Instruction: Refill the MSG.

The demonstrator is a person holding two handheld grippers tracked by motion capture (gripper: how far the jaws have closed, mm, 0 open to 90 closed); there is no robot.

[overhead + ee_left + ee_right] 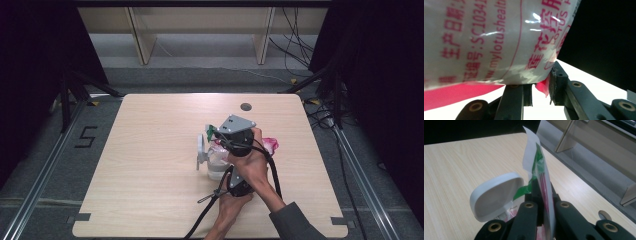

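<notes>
A grey sleeve (292,220) is covering the right forearm, while black cables (202,217) are trailing from black grippers showing brass-coloured pivot pins (529,205).

Worktop (150,165): pale wood grain, one dark grey round grommet (245,106) upper centre of the frame. White glossy plastic packet (486,42): red printed characters and Latin text, thin red curved line, solid pink-red band along its lower edge. Thin clear sachet (541,182): white top tab, green patch, red stripes below. White oval plastic lid (496,196): plain, greyish inside. Tongs (543,206): black, brass-coloured rivets. Sleeve (295,222), lower right: grey. Floor: grey, black "5" mark at left.
</notes>
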